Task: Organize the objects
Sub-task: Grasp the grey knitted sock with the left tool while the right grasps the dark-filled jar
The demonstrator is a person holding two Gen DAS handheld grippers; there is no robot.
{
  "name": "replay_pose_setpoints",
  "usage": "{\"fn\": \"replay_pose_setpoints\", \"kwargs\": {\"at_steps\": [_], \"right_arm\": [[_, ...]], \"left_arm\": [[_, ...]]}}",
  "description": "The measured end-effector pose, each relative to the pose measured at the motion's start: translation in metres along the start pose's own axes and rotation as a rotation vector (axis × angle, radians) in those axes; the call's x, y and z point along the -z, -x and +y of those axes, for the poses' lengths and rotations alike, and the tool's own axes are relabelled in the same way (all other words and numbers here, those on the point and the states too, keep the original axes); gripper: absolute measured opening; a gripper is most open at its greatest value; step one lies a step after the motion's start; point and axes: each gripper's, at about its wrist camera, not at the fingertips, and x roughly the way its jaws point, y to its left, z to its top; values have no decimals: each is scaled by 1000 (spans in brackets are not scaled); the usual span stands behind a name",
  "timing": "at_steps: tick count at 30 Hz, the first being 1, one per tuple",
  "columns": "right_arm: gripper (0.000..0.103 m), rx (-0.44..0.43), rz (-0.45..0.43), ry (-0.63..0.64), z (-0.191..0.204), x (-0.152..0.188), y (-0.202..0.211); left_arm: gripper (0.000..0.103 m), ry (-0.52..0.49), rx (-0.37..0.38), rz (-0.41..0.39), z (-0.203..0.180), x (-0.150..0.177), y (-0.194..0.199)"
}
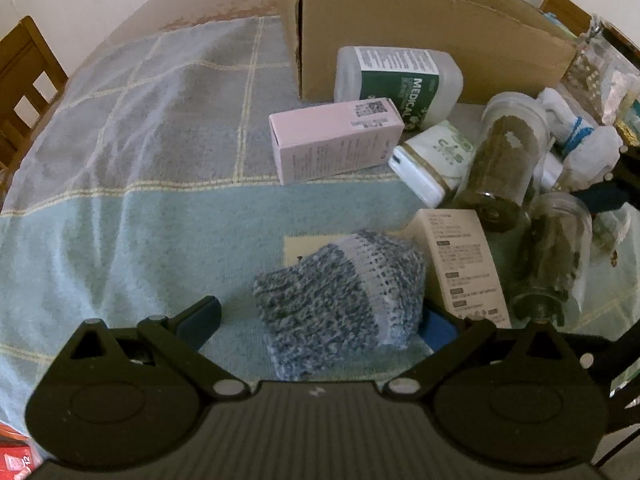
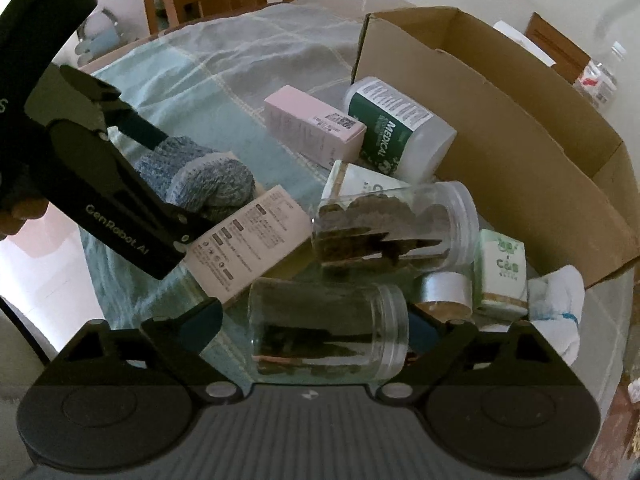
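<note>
On the blue checked cloth [image 1: 120,208], both grippers stand apart: left [image 1: 320,316] around a speckled blue sock [image 1: 340,296], right [image 2: 316,328] around a clear jar [image 2: 328,332].

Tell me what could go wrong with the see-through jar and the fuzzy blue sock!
The clear plastic jar lies on its side between the right gripper's open jaws. Being round, it might roll or squirt out as they squeeze, bumping the second clear jar just behind it.

The fuzzy blue knitted sock sits between the left gripper's fingers, right against the cream printed carton. Lifting the soft sock could drag that carton along.
</note>
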Motion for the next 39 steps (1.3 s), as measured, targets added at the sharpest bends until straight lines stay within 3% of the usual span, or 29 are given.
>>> {"fn": "replay_pose_setpoints", "kwargs": {"at_steps": [8,12,30,36,39], "right_arm": [[86,-13,25,16,-4,1,1],[80,-1,39,26,-3,0,-2],[80,-30,19,-26,-18,-12,16],[80,-19,11,-37,-21,-15,19],[80,-20,10,-47,-22,-15,20]], "left_arm": [[95,-7,16,-2,0,-1,0],[84,-34,28,-12,-4,-3,0],[61,-167,90,-14,4,-19,17],[62,-187,101,-9,3,-18,22],[73,-182,93,-5,4,-19,19]]}}
